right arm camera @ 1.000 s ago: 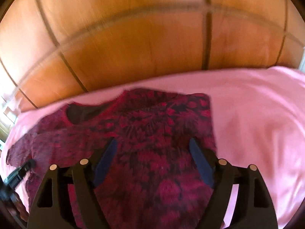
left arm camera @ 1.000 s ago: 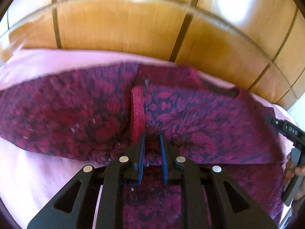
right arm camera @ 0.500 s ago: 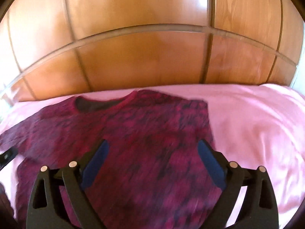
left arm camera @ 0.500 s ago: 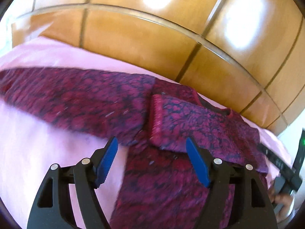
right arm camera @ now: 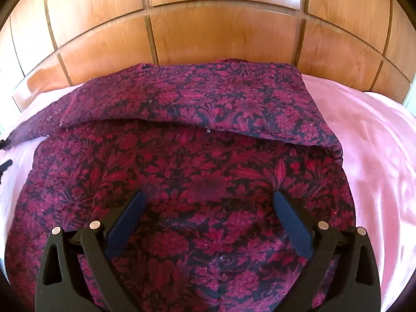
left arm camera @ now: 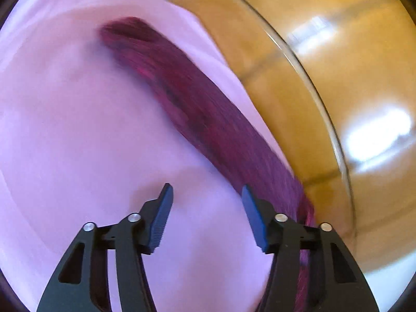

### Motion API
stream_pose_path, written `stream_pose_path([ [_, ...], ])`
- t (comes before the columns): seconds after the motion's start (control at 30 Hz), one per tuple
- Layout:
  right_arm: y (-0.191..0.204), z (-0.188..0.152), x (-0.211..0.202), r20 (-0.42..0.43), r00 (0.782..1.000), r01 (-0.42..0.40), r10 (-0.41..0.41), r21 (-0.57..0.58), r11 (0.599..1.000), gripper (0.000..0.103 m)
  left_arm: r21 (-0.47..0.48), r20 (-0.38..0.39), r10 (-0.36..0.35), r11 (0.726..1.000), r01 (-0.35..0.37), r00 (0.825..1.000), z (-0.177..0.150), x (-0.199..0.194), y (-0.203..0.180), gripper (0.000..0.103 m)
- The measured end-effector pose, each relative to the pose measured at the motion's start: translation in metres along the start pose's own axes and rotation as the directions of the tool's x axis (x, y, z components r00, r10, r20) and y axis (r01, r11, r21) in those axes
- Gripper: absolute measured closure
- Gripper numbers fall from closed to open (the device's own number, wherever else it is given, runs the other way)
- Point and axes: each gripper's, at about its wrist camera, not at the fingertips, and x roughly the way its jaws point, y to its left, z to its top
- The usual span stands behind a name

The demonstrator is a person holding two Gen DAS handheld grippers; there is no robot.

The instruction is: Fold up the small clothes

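A dark red floral top [right arm camera: 197, 171] lies flat on the pink sheet [right arm camera: 374, 156]. One sleeve [right arm camera: 234, 104] is folded across its upper part. My right gripper [right arm camera: 209, 204] is open and empty, hovering over the middle of the top. In the left wrist view the other sleeve [left arm camera: 202, 109] stretches out over the sheet [left arm camera: 78, 119], blurred by motion. My left gripper [left arm camera: 206, 195] is open and empty over the bare sheet, just left of that sleeve.
A polished wooden headboard [right arm camera: 208, 31] rises right behind the top and also shows in the left wrist view [left arm camera: 338, 78]. Pink sheet lies to the right of the top. A bit of the left gripper shows at the far left edge [right arm camera: 5, 166].
My left gripper let go of the folded sleeve, opened, and swung left toward the outstretched sleeve. My right gripper moved closer over the top, still open.
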Motion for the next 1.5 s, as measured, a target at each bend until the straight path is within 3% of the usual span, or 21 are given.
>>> stream_pose_path([
  [0.13,0.0,0.001,0.003,0.001,1.0,0.002,-0.002,0.002,1.0,0.003,-0.134,0.045,0.01,0.991,-0.004,0.999,0.04,0.001,0.03,0.051],
  [0.3,0.004,-0.004,0.004,-0.001,1.0,0.022,-0.022,-0.004,1.0,0.002,-0.208,0.088,0.046,0.978,-0.027,0.995,0.08,0.013,0.039,0.051],
  [0.33,0.005,-0.004,0.003,-0.001,1.0,0.023,-0.023,-0.004,1.0,0.002,-0.202,0.091,0.054,0.979,-0.035,0.994,0.084,0.016,0.036,0.063],
  [0.4,0.005,-0.003,0.004,-0.001,1.0,0.022,-0.022,-0.001,1.0,0.002,-0.176,0.075,0.065,0.983,-0.051,0.995,0.09,0.024,0.026,0.086],
  [0.47,0.004,-0.003,0.004,-0.001,1.0,0.019,-0.019,0.003,1.0,0.002,-0.127,0.097,0.063,0.991,-0.051,0.993,0.092,0.019,0.011,0.089],
  [0.53,0.003,-0.002,0.004,-0.001,1.0,0.018,-0.018,0.007,1.0,0.002,-0.005,0.119,0.03,1.0,-0.029,0.992,0.086,0.01,-0.021,0.091],
  [0.63,0.003,-0.002,0.005,0.001,1.0,0.017,-0.017,0.007,1.0,0.002,0.162,0.124,-0.042,0.987,0.021,0.991,0.06,-0.01,-0.061,0.091],
  [0.77,0.003,-0.003,0.004,0.005,1.0,0.012,-0.012,0.014,1.0,0.002,0.375,0.081,-0.141,0.921,0.1,0.987,0.008,-0.022,-0.128,0.091],
  [0.8,0.003,-0.003,0.005,0.006,1.0,0.01,-0.01,0.016,1.0,0.002,0.433,0.035,-0.172,0.891,0.14,0.985,-0.014,-0.02,-0.148,0.091],
  [0.97,0.001,-0.003,0.004,0.009,1.0,-0.005,0.004,0.027,1.0,0.002,0.596,-0.119,-0.165,0.777,0.203,0.979,-0.099,0.007,-0.204,0.091],
  [1.07,-0.001,-0.003,0.004,0.011,1.0,-0.017,0.016,0.035,0.999,0.002,0.673,-0.217,-0.09,0.708,0.216,0.972,-0.15,0.035,-0.221,0.083],
  [1.1,-0.002,-0.003,0.003,0.012,1.0,-0.021,0.021,0.038,0.999,0.002,0.699,-0.26,-0.052,0.678,0.225,0.964,-0.17,0.046,-0.224,0.066],
  [1.13,-0.003,-0.003,0.003,0.013,1.0,-0.025,0.024,0.04,0.999,0.002,0.716,-0.271,-0.033,0.661,0.224,0.962,-0.179,0.051,-0.226,0.057],
  [1.2,-0.006,-0.003,0.002,0.015,0.999,-0.035,0.034,0.048,0.998,0.002,0.763,-0.243,-0.007,0.616,0.195,0.97,-0.195,0.048,-0.227,0.051],
  [1.23,-0.008,-0.003,0.001,0.014,0.999,-0.039,0.038,0.05,0.998,0.002,0.768,-0.241,-0.015,0.609,0.2,0.97,-0.198,0.045,-0.227,0.04],
  [1.3,-0.011,-0.001,-0.001,0.015,0.999,-0.052,0.051,0.058,0.997,0.003,0.745,-0.261,-0.061,0.622,0.241,0.963,-0.199,0.031,-0.221,0.027],
  [1.43,-0.021,0.008,-0.018,0.06,0.984,-0.178,0.17,0.169,0.969,0.012,0.756,-0.244,-0.083,0.608,0.243,0.966,-0.204,0.006,-0.21,0.025],
  [1.5,-0.015,0.019,-0.024,0.078,0.968,-0.25,0.24,0.18,0.951,0.02,0.75,-0.236,-0.084,0.617,0.237,0.968,-0.203,0.002,-0.204,0.025],
])
